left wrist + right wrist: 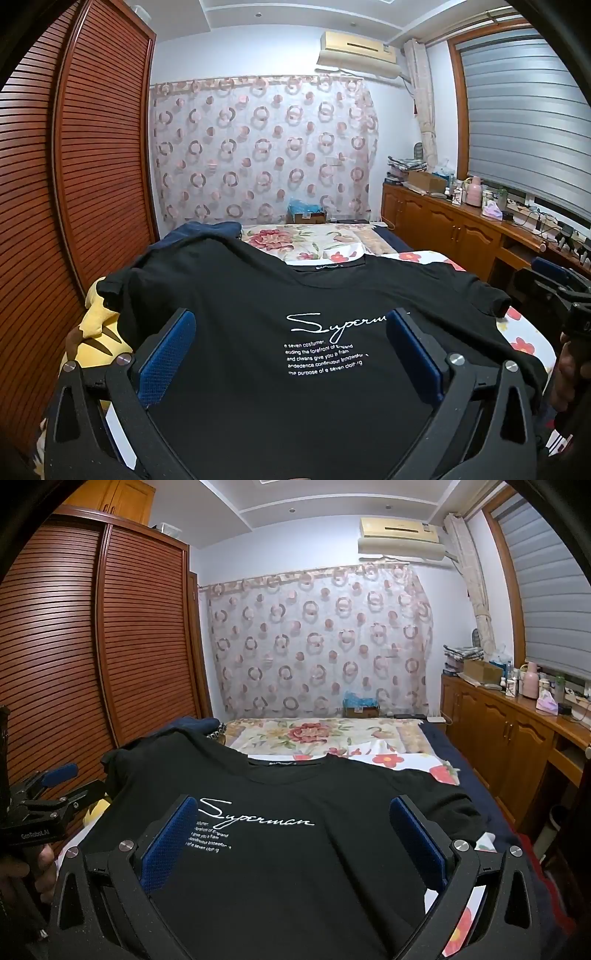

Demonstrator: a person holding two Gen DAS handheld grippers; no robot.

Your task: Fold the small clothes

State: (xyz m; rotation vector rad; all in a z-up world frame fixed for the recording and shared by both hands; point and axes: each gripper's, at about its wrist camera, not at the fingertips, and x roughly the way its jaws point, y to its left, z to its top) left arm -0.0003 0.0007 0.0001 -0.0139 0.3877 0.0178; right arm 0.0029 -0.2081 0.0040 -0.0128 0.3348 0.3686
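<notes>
We see 1 black T-shirt (258, 332) flat on bed (524, 343), 2 grippers over it, left gripper (291, 343) released, right gripper (291, 827) released, 1 yellow plush (99, 332) left of shirt.

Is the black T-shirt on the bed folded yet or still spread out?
Spread out: the black T-shirt lies flat, print up, both sleeves extended and collar showing.

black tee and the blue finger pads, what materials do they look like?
Black T-shirt: looks like soft matte knit, probably cotton; it lies limp with gentle creases, white lettering printed on top. Blue pads: look like textured rubber or foam; a fine dotted grid covers the matte face. Exact material unclear.
</notes>
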